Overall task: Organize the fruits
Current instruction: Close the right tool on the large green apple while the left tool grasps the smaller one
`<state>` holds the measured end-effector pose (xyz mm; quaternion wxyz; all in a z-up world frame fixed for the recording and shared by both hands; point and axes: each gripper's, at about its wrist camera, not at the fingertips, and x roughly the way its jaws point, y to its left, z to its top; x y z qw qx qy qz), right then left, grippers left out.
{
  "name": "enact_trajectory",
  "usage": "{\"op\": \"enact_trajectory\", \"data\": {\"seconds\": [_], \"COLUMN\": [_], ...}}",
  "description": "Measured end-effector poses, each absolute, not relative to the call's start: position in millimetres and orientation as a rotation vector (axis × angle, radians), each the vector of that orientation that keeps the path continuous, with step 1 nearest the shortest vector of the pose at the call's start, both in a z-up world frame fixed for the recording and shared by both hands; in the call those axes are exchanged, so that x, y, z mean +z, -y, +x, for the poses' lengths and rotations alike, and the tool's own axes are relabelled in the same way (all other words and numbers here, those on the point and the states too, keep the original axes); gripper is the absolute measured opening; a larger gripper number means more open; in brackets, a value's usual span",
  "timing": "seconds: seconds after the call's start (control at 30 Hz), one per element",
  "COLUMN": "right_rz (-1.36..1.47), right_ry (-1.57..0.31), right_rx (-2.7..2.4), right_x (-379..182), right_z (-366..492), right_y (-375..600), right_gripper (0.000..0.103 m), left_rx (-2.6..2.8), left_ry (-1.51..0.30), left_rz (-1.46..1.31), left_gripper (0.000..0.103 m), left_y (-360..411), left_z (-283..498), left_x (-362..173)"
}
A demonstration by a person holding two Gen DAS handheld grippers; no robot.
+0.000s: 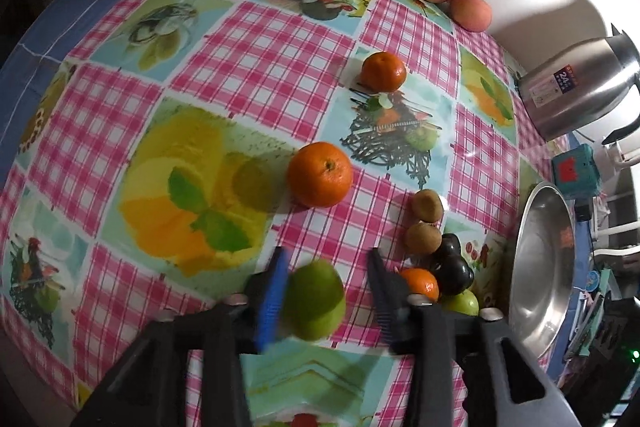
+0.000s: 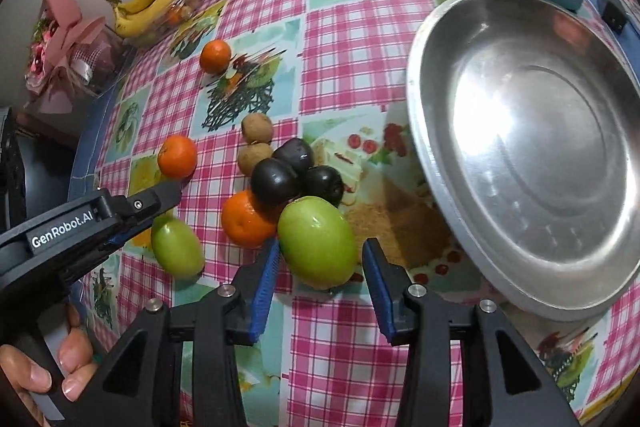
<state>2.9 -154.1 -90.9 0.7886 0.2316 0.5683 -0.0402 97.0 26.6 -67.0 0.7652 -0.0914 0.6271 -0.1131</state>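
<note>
Left wrist: green fruit (image 1: 316, 301) betw open left gripper (image 1: 326, 295) fingers.

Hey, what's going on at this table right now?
A person is sorting fruit with two handheld grippers. The left gripper has open fingers around one green fruit, and the right gripper has open fingers around another green fruit. The metal bowl holds nothing yet; oranges, kiwis and dark plums lie on the tablecloth.
</note>
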Motion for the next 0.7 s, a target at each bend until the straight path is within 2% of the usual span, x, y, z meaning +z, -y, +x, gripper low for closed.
{"op": "enact_trajectory", "data": {"seconds": [0.13,0.37,0.47,0.53,0.7], "right_rz": [0.508,0.489,0.492,0.494,0.489], "right_ry": [-1.233,-1.239,-1.239,-1.239,-1.240], "right_rx": [-0.069,-0.067,-0.065,-0.064,-0.062], "right_x": [-94,-93,-93,-93,-93], "right_z": [5,2,1,1,0], "right_y": [153,149,149,150,150], "right_gripper": [0.043,0.043,0.043,0.043,0.043], "left_rx": [-0.252,-0.207,-0.209,-0.239,-0.241], "left_ry": [-1.356,-1.388,-1.415,-1.431,-1.407], "left_rz": [-0.173,-0.155,-0.115,-0.124,-0.142], "left_gripper": [0.062,0.062,0.058,0.040,0.040], "left_y": [-29,-33,-30,-26,-28], "left_z": [92,92,89,87,85], "left_x": [-65,-84,-91,-94,-90]}}
